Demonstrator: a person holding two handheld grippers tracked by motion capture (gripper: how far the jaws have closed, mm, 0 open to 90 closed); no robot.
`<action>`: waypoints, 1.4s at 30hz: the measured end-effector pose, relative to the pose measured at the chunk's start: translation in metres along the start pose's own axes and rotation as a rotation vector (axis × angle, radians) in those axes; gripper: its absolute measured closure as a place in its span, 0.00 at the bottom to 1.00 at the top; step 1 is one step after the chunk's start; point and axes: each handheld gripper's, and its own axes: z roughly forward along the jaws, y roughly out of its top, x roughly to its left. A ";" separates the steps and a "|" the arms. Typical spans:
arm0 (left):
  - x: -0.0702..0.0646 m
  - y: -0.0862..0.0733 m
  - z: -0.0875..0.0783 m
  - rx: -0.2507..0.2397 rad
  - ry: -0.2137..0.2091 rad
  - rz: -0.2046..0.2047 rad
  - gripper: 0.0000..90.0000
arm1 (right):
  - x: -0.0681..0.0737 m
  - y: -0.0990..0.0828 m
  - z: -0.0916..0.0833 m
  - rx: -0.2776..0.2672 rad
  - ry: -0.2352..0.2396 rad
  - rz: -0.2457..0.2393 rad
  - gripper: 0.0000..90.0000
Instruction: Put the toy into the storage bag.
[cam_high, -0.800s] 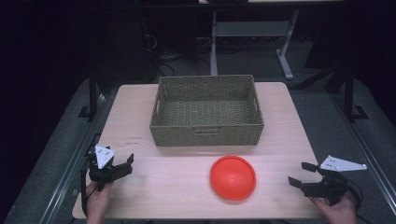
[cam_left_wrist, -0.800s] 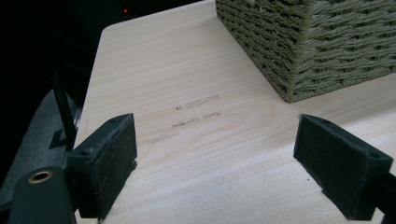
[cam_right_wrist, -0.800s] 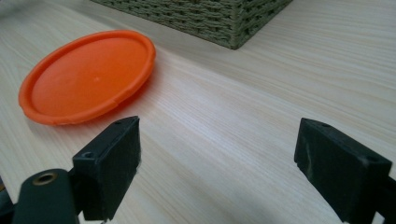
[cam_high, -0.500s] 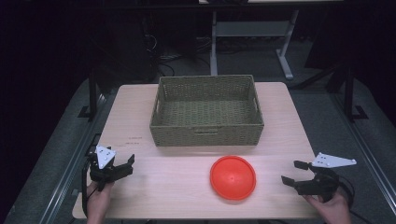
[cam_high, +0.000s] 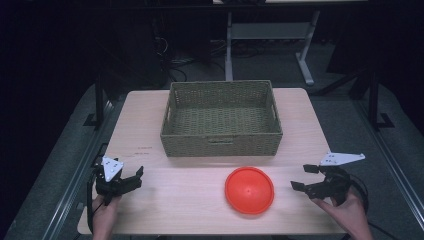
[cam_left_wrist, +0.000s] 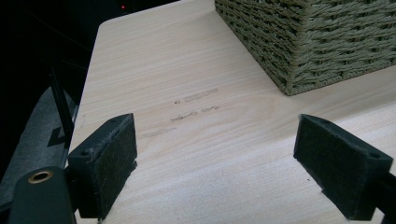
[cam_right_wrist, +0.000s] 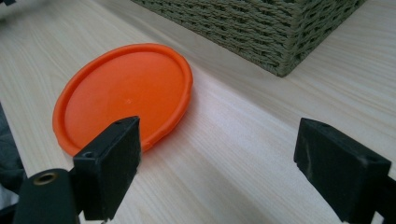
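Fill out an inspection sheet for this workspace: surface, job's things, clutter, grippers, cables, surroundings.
Surface: light wooden table, faint dark marks near its left edge.
Job's things: orange disc lying flat at the front of the table, apart from the basket; woven basket behind it, nothing seen inside.
Clutter: nothing seen.
Grippers: left gripper open over bare table at front left, nothing between its jaws; right gripper open, pointed toward the disc from the right, not touching it.
Cables: black cable looping behind the right gripper; loose cables on the floor behind the table.
Surroundings: dark room, grey floor, a white-legged stand behind the table.
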 end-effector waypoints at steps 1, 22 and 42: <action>0.000 0.000 0.001 0.004 0.000 0.001 0.14 | 0.001 0.003 0.001 0.010 -0.001 0.001 0.16; -0.002 -0.001 0.002 0.006 -0.012 0.010 0.14 | 0.010 0.048 0.024 0.112 0.054 -0.050 0.17; -0.003 -0.001 0.003 0.005 -0.014 0.017 0.14 | 0.011 0.059 0.077 0.256 0.113 -0.058 0.31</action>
